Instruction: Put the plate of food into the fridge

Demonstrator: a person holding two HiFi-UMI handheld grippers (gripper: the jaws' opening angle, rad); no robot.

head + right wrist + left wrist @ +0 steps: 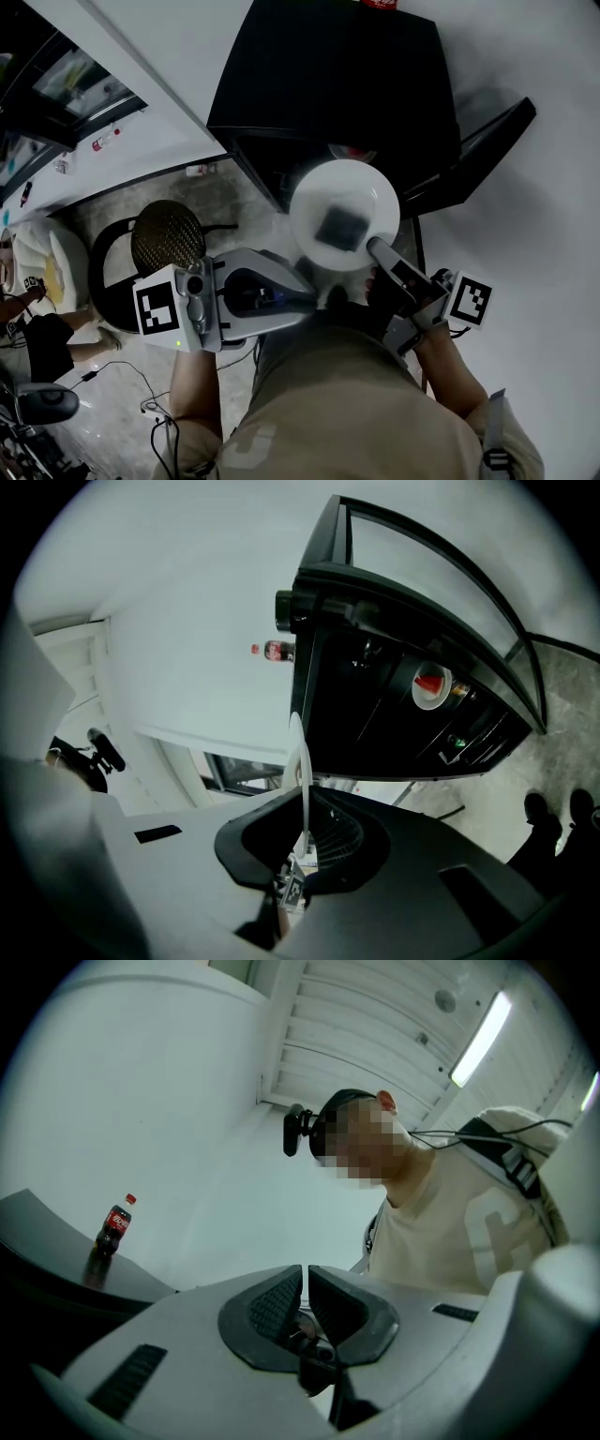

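Observation:
A white plate (356, 192) with a dark square piece of food (341, 227) hangs in front of the open black fridge (328, 84). My right gripper (373, 247) is shut on the plate's near rim. In the right gripper view the plate (299, 752) shows edge-on, pinched between the jaws of the right gripper (302, 803). My left gripper (314, 300) is below and left of the plate, apart from it. It is tilted upward in the left gripper view (306, 1274), shut with nothing between its pads.
The fridge door (478, 155) swings open to the right. A white dish with something red (430, 684) sits inside the fridge. A cola bottle (116, 1225) stands on top of it. A black chair (164, 239) stands at the left on the speckled floor.

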